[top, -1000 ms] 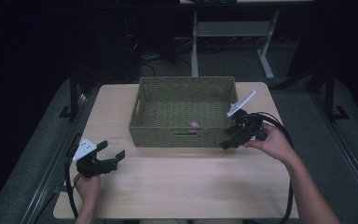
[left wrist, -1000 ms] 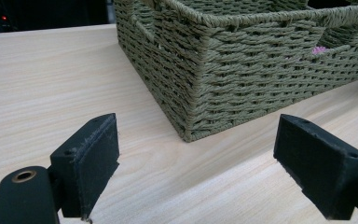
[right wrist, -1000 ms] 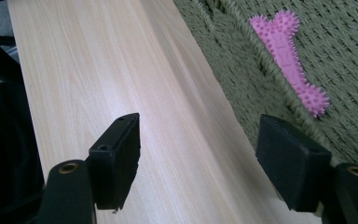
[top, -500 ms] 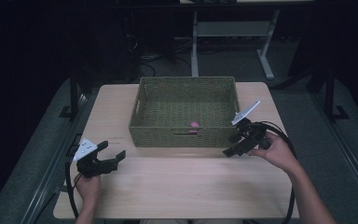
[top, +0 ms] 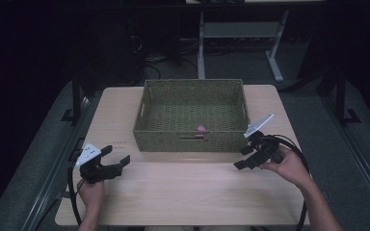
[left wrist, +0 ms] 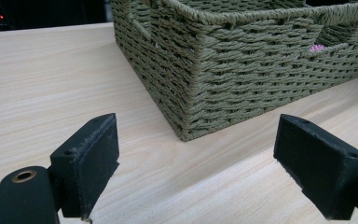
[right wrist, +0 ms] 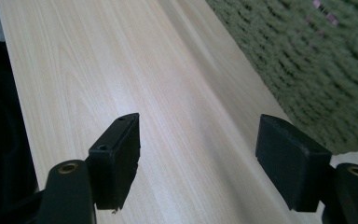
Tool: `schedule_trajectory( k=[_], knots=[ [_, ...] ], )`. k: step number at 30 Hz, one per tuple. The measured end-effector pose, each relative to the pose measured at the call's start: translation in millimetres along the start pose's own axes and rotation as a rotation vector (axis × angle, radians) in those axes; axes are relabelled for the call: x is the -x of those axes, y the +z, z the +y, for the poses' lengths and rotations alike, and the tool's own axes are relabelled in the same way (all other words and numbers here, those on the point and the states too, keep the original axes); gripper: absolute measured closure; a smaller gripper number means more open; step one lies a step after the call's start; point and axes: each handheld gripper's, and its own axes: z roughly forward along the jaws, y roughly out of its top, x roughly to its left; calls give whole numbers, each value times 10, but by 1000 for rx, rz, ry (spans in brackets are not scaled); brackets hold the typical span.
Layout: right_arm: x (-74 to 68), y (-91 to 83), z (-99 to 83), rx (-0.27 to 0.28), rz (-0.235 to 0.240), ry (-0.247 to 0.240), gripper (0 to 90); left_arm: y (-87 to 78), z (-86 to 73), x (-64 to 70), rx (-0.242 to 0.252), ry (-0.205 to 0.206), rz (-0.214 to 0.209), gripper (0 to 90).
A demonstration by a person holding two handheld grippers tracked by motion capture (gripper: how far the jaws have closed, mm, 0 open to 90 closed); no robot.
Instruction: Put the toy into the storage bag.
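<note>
Dark room, desk legs and cables in the bg; up front a pale wood table (top: 183, 192) with a green woven basket (top: 192, 91) sitting at the far middle. Inside the basket, near its front wall, lies a small pink object (top: 201, 129) — too small to say what it is exactly; it also peeks through the handle cut-out in the left gripper view.

What's changed: a sec ago the right gripper (top: 243, 159) was up against the basket's front-right corner, at rim level. Half a sec ago it was coming away, and now it's lower and closer to the person, over bare table just in front of that corner, jaws spread wide w/ nothing between them. The right gripper view agrees — wood grain under the open jaws, blurred basket weave off to one side, so the hand looks to be mid-move.

The left gripper (top: 117, 160) hasn't budged across the three high views: parked at the near-left of the table, well apart from the basket, jaws open and empty, aimed toward the basket's near-left corner.

My read: the pink item is already dropped in and the right hand is backing off — the placing looks done. Nothing else lies loose on the table, so I'd guess both hands are heading to rest.
</note>
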Motion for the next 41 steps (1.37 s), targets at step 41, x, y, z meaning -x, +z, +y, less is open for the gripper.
schedule_trajectory(
  k=[41],
  knots=[
    [-312, 139, -632, 67, -28, 40, 278, 9, -1, 17, -2, 11, -4, 136]
  ],
)
